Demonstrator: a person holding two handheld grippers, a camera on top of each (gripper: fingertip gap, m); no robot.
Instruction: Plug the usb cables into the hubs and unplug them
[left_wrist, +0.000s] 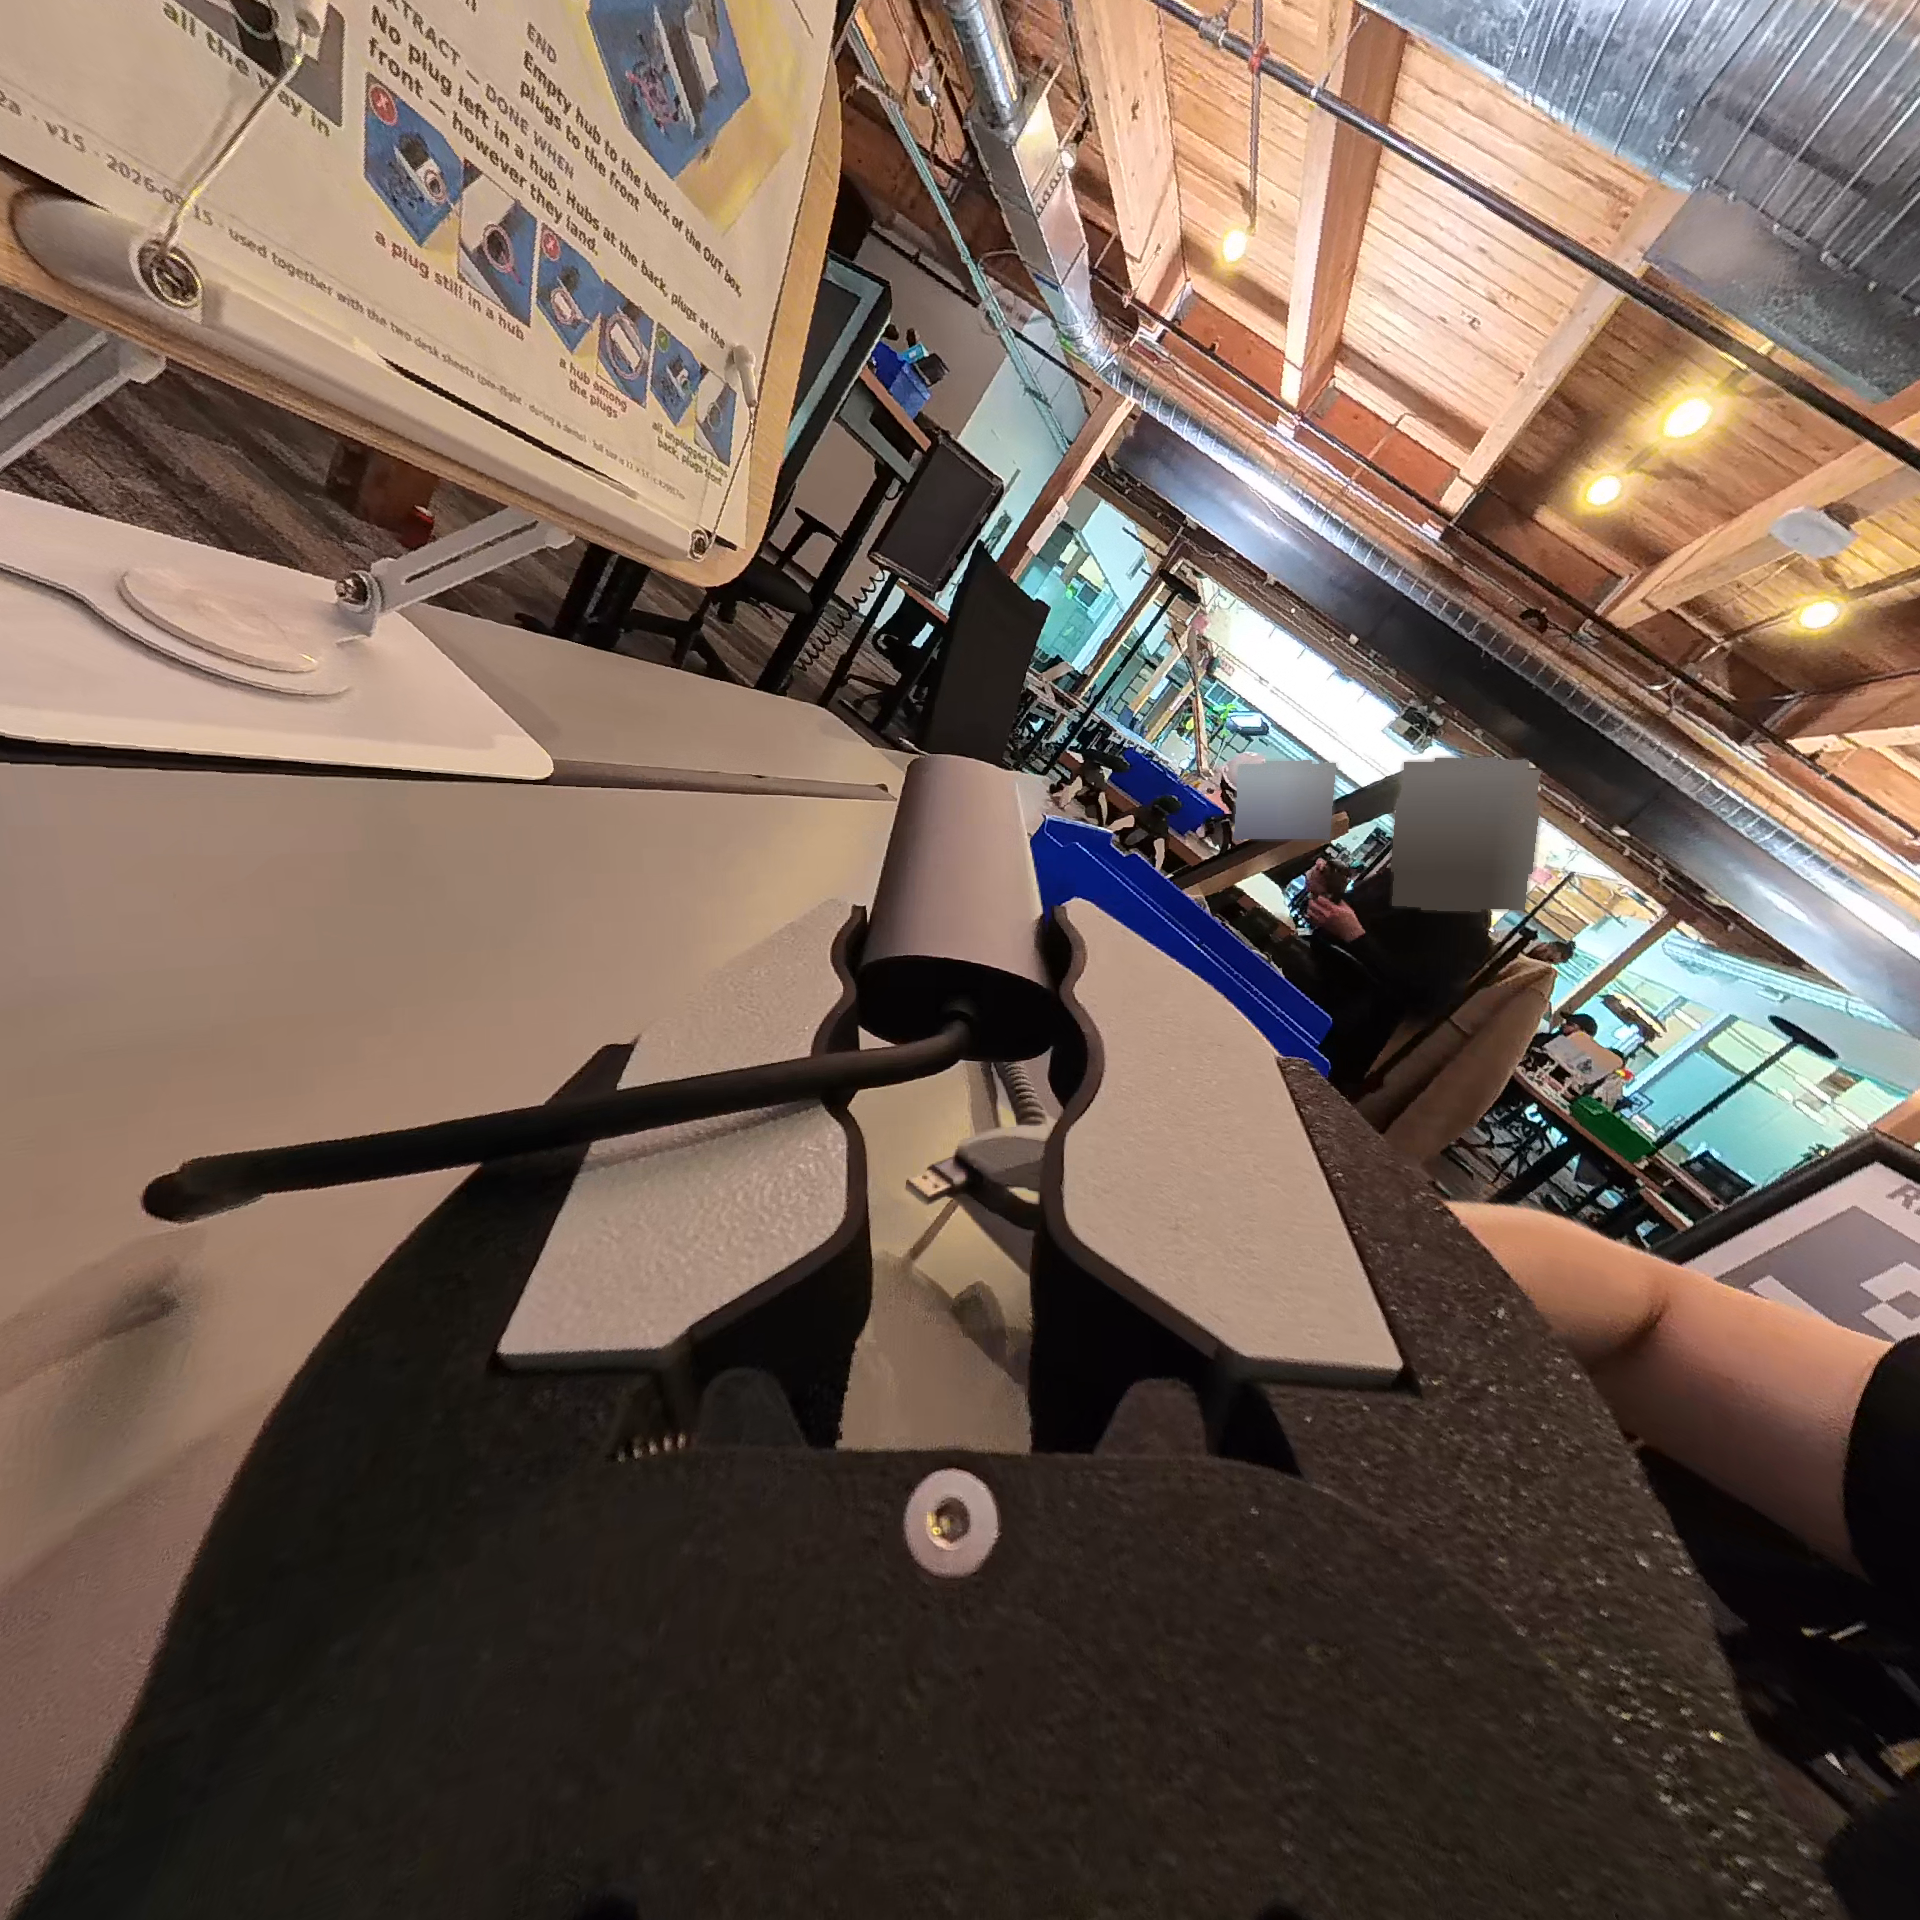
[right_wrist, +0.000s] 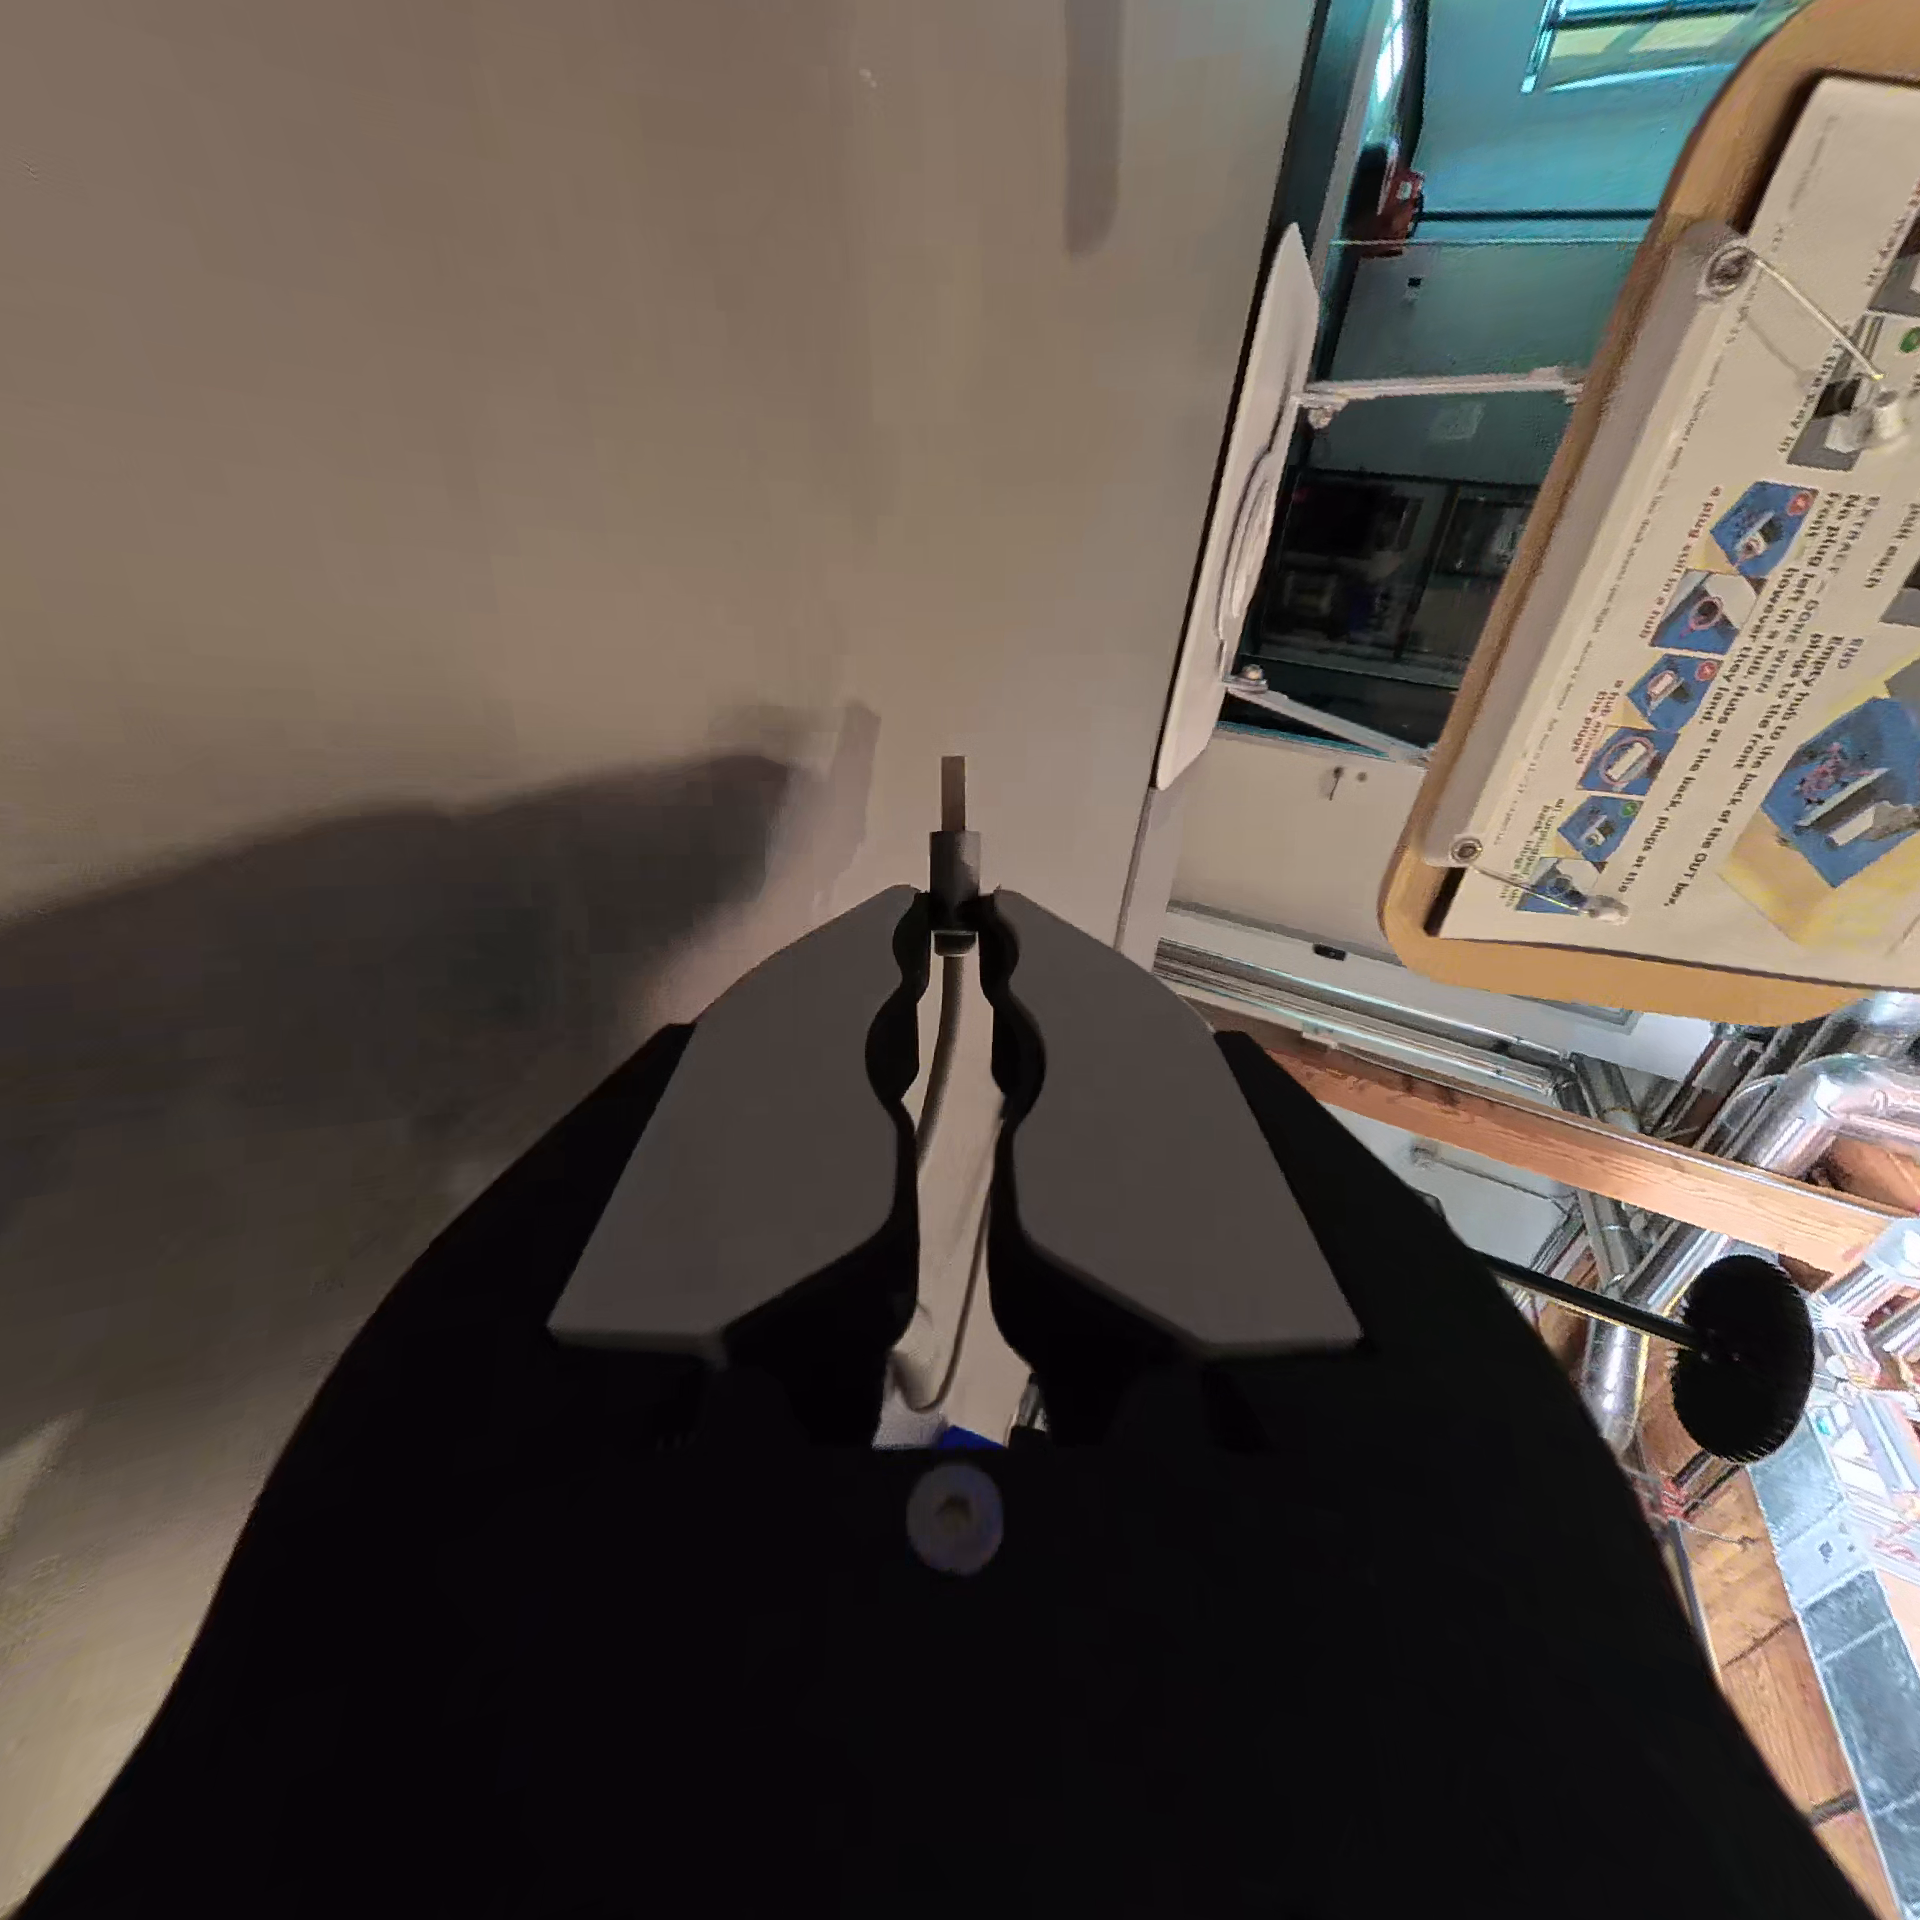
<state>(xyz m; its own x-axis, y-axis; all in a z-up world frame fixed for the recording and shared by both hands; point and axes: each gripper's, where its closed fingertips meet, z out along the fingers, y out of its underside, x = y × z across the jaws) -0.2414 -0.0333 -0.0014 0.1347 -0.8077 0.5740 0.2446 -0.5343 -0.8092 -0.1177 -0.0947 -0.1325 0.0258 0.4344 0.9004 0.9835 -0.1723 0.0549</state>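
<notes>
- Holding pattern, judging by both views: hub and plug are each gripped but apart, so I read this cycle's plug-in as not yet made; nothing shows whether other cables are done.
- Grey table fills both views. Instruction board on its white stand sits at the far edge, and a blue bin lies beyond the hub.
- Left gripper: jaws closed around the dark grey USB hub, pinching its cable end. Hub body points away from the camera, lifted off the table. Its black lead trails back over the left finger.
- Right gripper: jaws nearly closed on the grey USB plug at the fingertips, metal tip sticking forward over bare table. Its grey cable runs back between the fingers.
- Left view only: hub, bin, a forearm at right, and a second grey USB plug seen low between the fingers. Can't tell whether it is the one the right gripper holds.
- Right view only: plug edge-on, well aligned with the fingers. No hub in frame, so port alignment can't be checked from it.
- Left to do, I'd judge: bring plug to hub port, seat, then pull out.
</notes>
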